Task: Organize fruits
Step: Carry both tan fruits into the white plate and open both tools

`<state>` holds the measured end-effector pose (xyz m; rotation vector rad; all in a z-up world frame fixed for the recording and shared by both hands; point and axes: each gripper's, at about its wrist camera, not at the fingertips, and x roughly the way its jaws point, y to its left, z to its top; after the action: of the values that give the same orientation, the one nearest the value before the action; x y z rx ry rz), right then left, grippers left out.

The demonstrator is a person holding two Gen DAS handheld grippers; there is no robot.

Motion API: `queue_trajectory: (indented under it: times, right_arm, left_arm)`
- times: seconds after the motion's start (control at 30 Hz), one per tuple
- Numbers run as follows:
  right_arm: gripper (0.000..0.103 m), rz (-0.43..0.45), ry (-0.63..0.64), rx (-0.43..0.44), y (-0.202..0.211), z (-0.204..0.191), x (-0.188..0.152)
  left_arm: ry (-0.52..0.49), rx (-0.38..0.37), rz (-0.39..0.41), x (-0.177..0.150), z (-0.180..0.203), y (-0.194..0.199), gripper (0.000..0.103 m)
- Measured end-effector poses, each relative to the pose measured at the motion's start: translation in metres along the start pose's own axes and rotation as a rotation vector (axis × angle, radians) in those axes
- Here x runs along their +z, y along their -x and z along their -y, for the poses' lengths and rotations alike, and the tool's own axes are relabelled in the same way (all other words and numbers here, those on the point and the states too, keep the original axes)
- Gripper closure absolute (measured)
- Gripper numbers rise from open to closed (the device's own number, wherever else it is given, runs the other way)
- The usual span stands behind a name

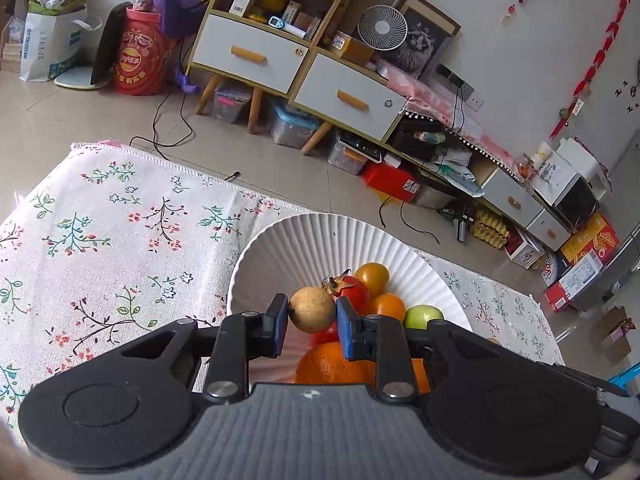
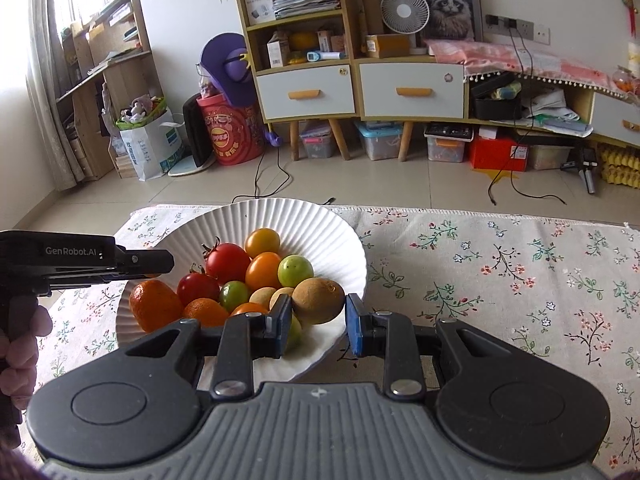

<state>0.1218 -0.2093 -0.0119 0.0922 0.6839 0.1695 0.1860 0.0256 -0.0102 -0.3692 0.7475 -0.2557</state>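
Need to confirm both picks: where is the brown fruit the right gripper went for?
In the right wrist view, the brown fruit sits between the right gripper pads, above the white bowl's near-right rim, beside the green tomato.

A plate (image 2: 320,220) sits on a cloth (image 2: 500,264) near its far edge, with fruits (image 2: 256,272) heaped in it. The left gripper (image 1: 312,320) holds one fruit (image 1: 313,309) over the heap, and the right gripper (image 2: 318,320) holds another (image 2: 318,295) above the plate's near right rim. Beyond the cloth lies the floor (image 2: 360,180), then cabinets (image 2: 360,88) against the wall.
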Motion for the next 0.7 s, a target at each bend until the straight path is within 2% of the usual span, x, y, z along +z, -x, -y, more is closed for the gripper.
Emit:
queue_trajectory:
  times: [0.43, 0.7]
  right_arm:
    - [0.077, 0.017, -0.007, -0.003, -0.0026, 0.0022, 0.001]
    - [0.075, 0.023, -0.023, 0.009, -0.0022, 0.0026, 0.0027]
  left_arm:
    - [0.035, -0.004, -0.009, 0.0009, -0.0021, -0.0089, 0.078]
    - [0.022, 0.004, 0.004, 0.0013, 0.002, -0.0058, 0.076]
